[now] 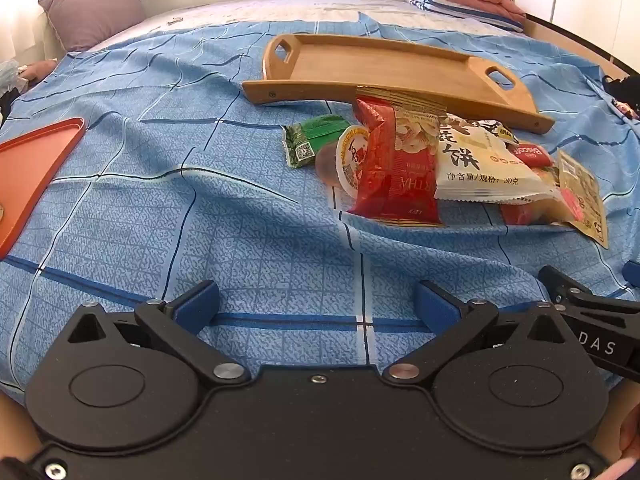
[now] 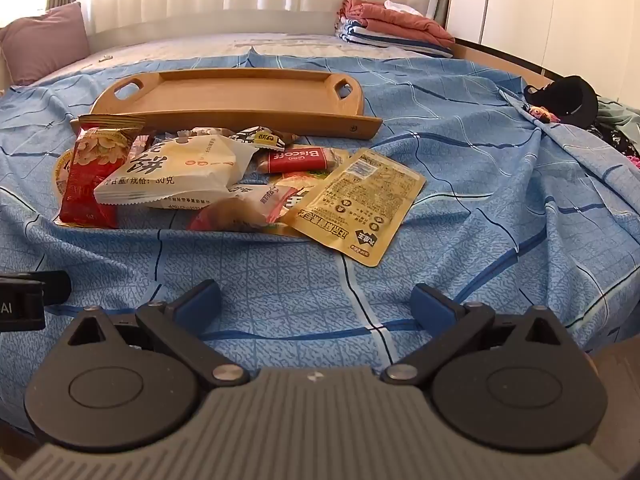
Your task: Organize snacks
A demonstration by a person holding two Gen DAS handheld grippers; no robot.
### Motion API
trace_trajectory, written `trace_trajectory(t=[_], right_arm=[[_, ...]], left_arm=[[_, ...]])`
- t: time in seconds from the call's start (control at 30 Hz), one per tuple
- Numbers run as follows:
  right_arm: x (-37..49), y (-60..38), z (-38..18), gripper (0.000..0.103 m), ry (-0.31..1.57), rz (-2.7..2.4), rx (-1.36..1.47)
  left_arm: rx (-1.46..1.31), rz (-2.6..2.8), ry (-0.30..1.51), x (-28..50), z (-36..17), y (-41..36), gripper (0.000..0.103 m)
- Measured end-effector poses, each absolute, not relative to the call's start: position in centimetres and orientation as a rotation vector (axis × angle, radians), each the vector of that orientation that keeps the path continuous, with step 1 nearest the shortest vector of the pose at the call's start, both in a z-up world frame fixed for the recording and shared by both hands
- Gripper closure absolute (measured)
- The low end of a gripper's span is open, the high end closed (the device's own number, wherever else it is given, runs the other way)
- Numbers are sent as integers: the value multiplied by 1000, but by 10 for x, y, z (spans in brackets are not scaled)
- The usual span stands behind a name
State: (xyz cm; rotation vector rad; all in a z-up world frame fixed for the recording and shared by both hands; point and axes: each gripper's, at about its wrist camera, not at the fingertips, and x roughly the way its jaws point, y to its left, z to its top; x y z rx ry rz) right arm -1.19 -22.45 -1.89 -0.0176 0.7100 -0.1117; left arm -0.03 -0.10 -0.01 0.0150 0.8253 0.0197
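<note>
- Snack packets (image 2: 224, 184) lie heaped on a blue checked bedsheet (image 2: 480, 200), centre-left in the right wrist view and right of centre in the left wrist view, just in front of a wooden serving tray (image 2: 228, 96).
- A red nut pouch (image 1: 394, 168) stands at the heap's left, touching a white Chinese-lettered cake packet (image 1: 476, 160); a red Biscoff biscuit (image 2: 302, 159) lies behind them.
- A gold foil sachet (image 2: 360, 204) rests flat at the heap's right edge; a green packet (image 1: 314, 138) and a jelly cup (image 1: 344, 156) sit at its left.
- The left gripper (image 1: 316, 306) hovers low over bare sheet at the frame's bottom, jaws spread wide, nothing between them.
- The right gripper (image 2: 316, 304) is likewise spread wide and empty, well short of the heap.
- An orange tray (image 1: 36, 168) shows at the left edge of the left wrist view.
- A mauve pillow (image 1: 92, 8) sits upper left, folded blankets (image 2: 392, 26) upper right.
</note>
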Motion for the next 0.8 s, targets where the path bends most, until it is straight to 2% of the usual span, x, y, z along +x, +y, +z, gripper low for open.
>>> trace_trajectory(t=[0.8], right_arm=[[-10, -225, -18, 0, 736, -107, -6]], left_arm=[[5, 16, 842, 3, -1, 0, 0]])
